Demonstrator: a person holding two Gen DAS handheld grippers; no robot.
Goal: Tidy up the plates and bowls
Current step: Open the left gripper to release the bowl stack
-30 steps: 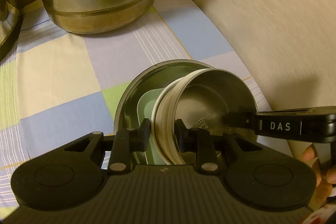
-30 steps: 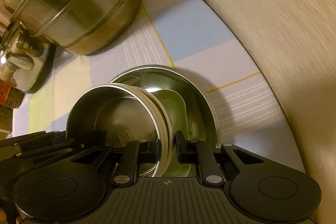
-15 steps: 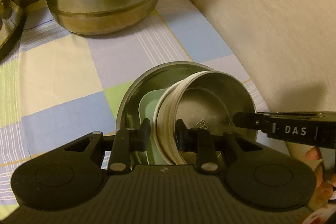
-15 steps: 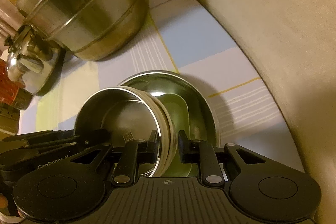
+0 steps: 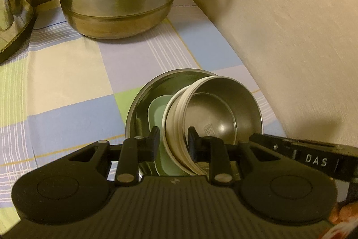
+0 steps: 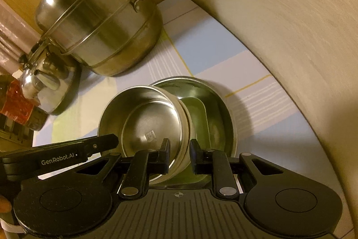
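A steel bowl point(image 5: 223, 104) point(image 6: 145, 118) with a pale outer wall stands tilted on its edge inside a wide steel plate point(image 5: 143, 109) point(image 6: 228, 113). A pale green rectangular dish point(image 5: 156, 111) point(image 6: 199, 118) lies in that plate under the bowl. My left gripper point(image 5: 173, 143) is shut on the bowl's near wall, one finger inside and one outside. My right gripper point(image 6: 179, 153) straddles the opposite side of the rim, open, with a gap beside the wall. Each view shows the other gripper's finger beside the bowl, the right gripper point(image 5: 290, 151) and the left gripper point(image 6: 67, 153).
A large lidded steel steamer pot point(image 5: 118, 3) point(image 6: 100, 21) stands at the back of the checked tablecloth point(image 5: 67, 82). A steel kettle point(image 5: 9, 10) point(image 6: 44, 82) and a red-labelled jar point(image 6: 15, 104) sit to the left. A pale wall point(image 5: 290, 37) runs close along the right.
The right gripper's jaws widened off the bowl's wall and it drew back a little; its finger slid out of the bowl in the left view. The left gripper kept its grip and place.
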